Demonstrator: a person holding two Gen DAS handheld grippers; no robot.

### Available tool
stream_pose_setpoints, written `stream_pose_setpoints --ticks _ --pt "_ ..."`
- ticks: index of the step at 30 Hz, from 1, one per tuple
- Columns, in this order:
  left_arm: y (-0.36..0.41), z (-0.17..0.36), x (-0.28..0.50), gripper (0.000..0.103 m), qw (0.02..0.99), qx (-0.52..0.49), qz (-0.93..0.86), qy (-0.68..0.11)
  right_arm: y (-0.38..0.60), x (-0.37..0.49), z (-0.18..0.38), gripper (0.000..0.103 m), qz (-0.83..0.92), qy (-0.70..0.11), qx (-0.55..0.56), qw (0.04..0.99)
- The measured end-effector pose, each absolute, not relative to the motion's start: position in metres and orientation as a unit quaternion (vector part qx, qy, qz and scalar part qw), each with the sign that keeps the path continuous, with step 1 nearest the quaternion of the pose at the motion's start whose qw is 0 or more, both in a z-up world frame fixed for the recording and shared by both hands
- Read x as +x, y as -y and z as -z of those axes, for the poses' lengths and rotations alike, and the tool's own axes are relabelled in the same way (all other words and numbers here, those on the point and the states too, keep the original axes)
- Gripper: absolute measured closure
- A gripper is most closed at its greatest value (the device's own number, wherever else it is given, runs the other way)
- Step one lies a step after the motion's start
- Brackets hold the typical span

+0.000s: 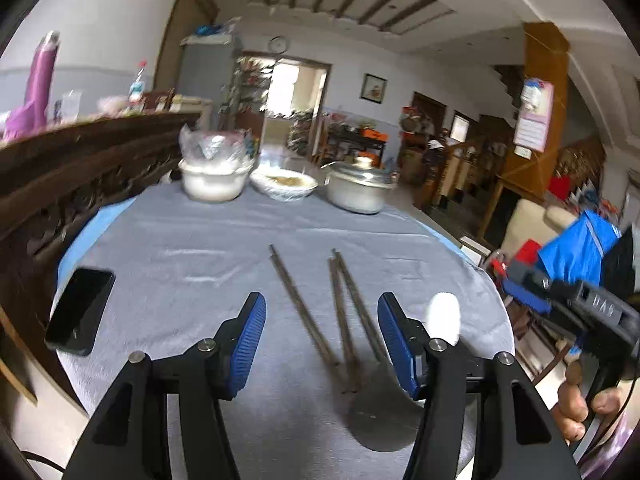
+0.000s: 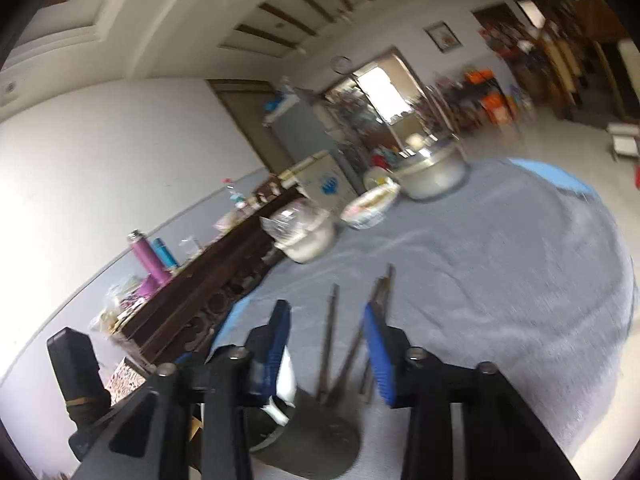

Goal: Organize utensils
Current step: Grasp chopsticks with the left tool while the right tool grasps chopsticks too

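Resting flat on a grey-clothed round worktop point(image 1: 208, 248), four brown chopsticks point(image 1: 304, 312), long axes running away from the left camera, far tips fanned apart, near ends gathered beside a grey dish-like shape point(image 1: 384, 412) low in frame; cannot tell what that shape is. Lying just right of the chopsticks, a white spoon point(image 1: 443, 316), partly hidden behind the left tool's right finger.

Lined up along the far edge: a white pot point(image 1: 212, 184) draped with clear plastic, contents not visible; a patterned bowl point(image 1: 286, 184) holding pale food under wrap; a lidded metal pot point(image 1: 356, 192), shut, contents hidden.

Hovering over the chopsticks, left tool point(image 1: 322, 340), blue pads spread wide, gripping nothing. Poised over the same near ends, right tool point(image 2: 326, 344), pads likewise apart and empty, seen blurred and tilted.

Seen only from the left wrist: a black phone point(image 1: 80, 312) at the worktop's left edge, and the right tool's body with the gripping hand point(image 1: 580, 404) at far right. Seen only from the right wrist: a blue bottle point(image 2: 165, 253) beside the purple flask point(image 2: 148, 260) on the dark wooden sideboard point(image 2: 216, 280), and the chopsticks pointing up-frame with the spoon's white bowl tucked behind the left pad.
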State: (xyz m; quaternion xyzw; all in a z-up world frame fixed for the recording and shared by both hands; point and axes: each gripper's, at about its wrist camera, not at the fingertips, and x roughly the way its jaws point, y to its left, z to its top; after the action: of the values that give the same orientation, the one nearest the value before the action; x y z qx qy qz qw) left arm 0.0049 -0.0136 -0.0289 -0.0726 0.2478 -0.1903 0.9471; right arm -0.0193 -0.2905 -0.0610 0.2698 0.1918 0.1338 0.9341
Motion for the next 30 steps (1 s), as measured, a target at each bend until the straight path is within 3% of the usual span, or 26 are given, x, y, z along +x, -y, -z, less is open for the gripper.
stream_pose_setpoints --ticks 10,21,30 --pt "-0.006 0.055 0.063 0.043 0.921 -0.107 0.173 -0.331 0.300 0.035 0.095 0.064 -0.121 -0.296 0.287 0.903" --pt "-0.003 0.068 0.209 0.044 0.846 -0.103 0.183 -0.491 0.288 0.221 0.092 0.064 -0.119 -0.459 0.235 0.848" --pt "0.000 0.070 0.294 0.044 0.808 -0.123 0.174 -0.550 0.257 0.332 0.109 0.064 -0.075 -0.543 0.168 0.820"
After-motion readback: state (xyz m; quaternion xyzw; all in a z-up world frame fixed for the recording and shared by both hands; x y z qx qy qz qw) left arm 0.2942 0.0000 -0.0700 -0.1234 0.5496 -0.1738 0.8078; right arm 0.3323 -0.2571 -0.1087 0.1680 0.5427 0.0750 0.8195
